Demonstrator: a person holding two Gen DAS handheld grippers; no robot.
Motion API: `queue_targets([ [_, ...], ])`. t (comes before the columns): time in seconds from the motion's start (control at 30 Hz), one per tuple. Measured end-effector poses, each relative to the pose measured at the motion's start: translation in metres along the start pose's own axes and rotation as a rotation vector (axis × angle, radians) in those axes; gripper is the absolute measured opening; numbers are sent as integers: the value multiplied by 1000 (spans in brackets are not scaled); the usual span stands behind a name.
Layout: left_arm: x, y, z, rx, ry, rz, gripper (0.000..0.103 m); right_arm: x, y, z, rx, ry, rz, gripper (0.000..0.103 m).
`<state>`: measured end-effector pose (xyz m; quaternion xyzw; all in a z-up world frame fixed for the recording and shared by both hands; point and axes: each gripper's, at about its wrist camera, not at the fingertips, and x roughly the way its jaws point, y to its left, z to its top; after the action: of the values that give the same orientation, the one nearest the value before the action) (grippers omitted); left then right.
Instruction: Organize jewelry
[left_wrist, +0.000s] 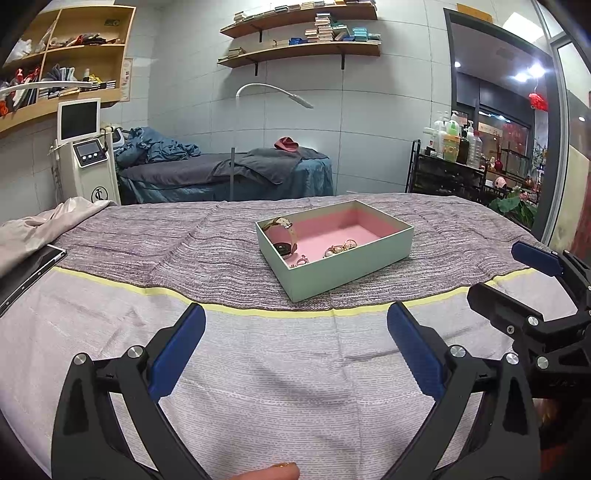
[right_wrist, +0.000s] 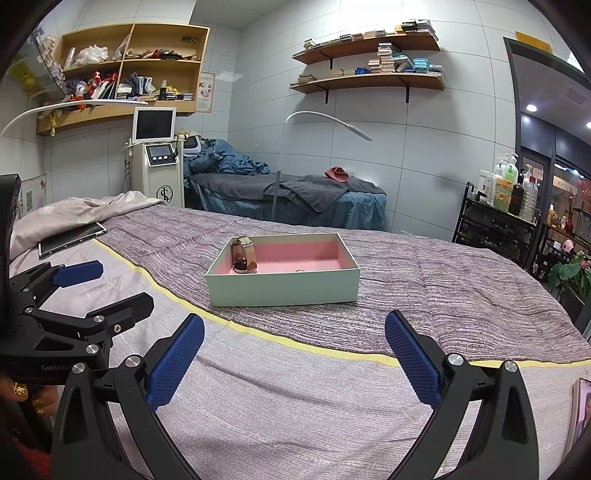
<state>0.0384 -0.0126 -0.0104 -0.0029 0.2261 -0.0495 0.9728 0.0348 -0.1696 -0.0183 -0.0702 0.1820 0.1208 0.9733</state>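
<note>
- Sitting on the bed's striped cover (left_wrist: 207, 258), well back from its near edge, a pale green box (left_wrist: 347, 258) with pink lining holds a watch (left_wrist: 284, 236) and small jewelry pieces (left_wrist: 340, 249).
- Left tongs (left_wrist: 295, 332) gape wide, empty.
- Right tongs (right_wrist: 293, 334) likewise spread, gripping nothing.
- A tablet (right_wrist: 72, 238) lies near the bed's left edge.

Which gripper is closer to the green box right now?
Neither clearly. The left gripper and right gripper both hang open over the bedspread, short of the green box, at similar distances.
</note>
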Motion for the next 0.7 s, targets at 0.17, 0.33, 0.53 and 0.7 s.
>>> queue_targets([
  [0.17, -1, -1, 1, 6, 4, -3, 97, 1, 0, 0, -1, 1, 0, 96],
  [0.33, -1, -2, 2, 16, 5, -10, 97, 1, -3, 0, 1, 0, -5, 96],
  [0.53, -4, 2, 2, -2, -9, -10, 97, 0, -5, 0, 1, 0, -8, 96],
  [0.7, -4, 3, 3, -2, -3, -3, 97, 0, -6, 1, 1, 1, -8, 96],
])
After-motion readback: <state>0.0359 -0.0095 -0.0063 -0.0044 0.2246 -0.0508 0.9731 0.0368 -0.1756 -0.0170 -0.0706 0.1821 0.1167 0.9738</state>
